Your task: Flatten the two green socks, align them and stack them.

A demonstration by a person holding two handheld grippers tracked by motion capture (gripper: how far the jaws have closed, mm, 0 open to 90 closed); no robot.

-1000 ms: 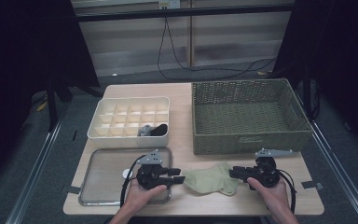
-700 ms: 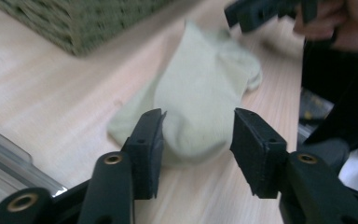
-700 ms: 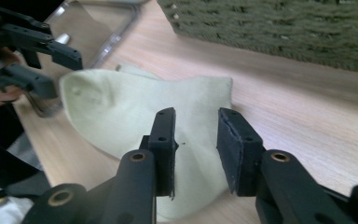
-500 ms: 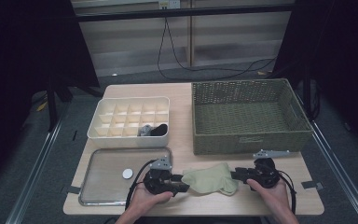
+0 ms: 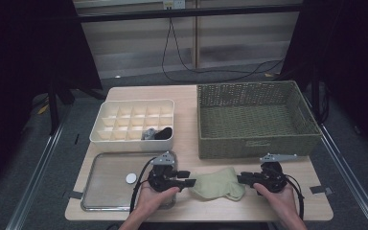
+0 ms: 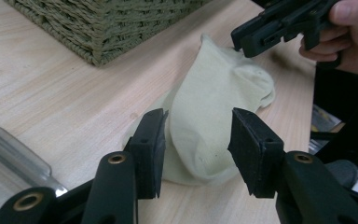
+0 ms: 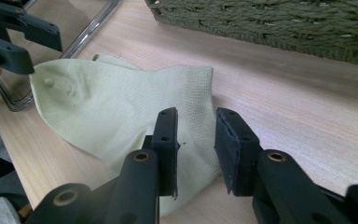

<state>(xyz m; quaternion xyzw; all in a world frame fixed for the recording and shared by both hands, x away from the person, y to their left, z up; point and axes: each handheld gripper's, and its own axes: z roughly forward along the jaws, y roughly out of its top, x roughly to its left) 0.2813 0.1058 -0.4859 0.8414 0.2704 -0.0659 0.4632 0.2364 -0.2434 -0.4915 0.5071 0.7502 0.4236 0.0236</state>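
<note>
A pale green sock lies flat on the worktop, near its front edge, between the metal tray and the woven basket. A strip of bare wood separates the sock from the basket's front wall, and a little more lies open behind it toward the compartment box. The tray's rim sits just beside the sock's left end.

The left hand-held gripper comes in from the tray side. In its own view its jaws stand apart astride one end of the sock, cloth between them, the pads not pressing; they have just been closing a little. The right hand-held gripper meets the sock's other end. Its jaws are narrower, with the sock's edge under and between them, and they too have just been closing; I cannot tell whether they pinch the cloth.

Compared with a second ago, the left hand-held gripper has come off the tray's right edge toward the sock, uncovering a small white disc on the tray. The sock lies more drawn out between the two tools. The right hand has kept its place.
</note>
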